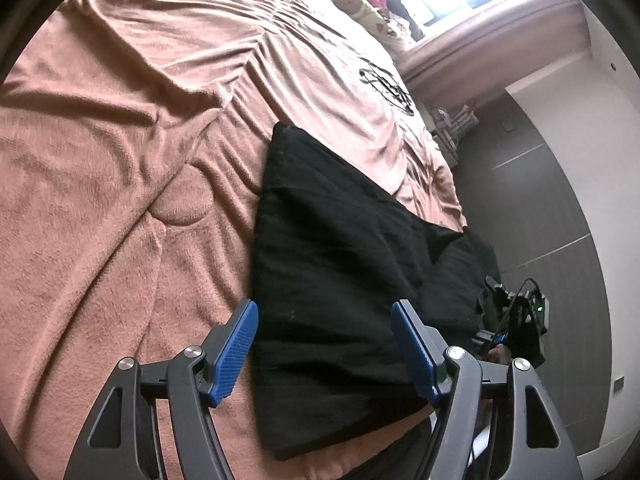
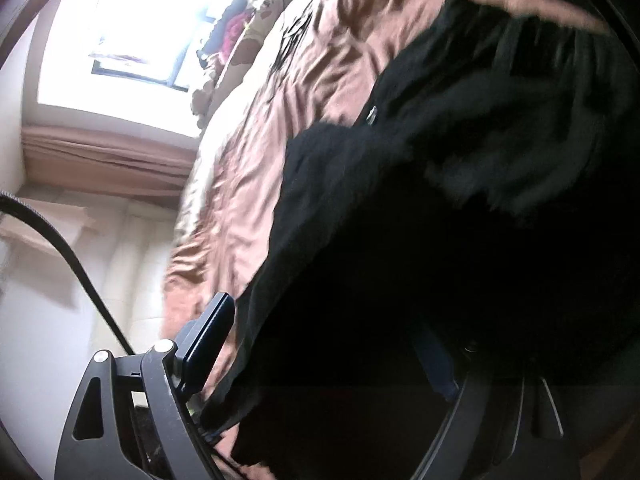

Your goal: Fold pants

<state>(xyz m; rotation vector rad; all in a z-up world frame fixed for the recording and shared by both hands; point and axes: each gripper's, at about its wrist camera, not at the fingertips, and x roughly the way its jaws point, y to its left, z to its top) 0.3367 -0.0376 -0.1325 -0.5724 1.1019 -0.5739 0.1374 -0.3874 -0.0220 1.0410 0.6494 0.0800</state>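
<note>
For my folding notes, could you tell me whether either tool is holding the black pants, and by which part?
Left tool: open above the black fabric pants, holding nothing. Right tool: cannot tell.

Pants on blanket, near bed's right edge.

The left gripper had matte black plastic linkage arms with triangular cut-outs, round silver screws at the pivots and ribbed blue pads; the right gripper looked alike, trailing a black cable.
</note>
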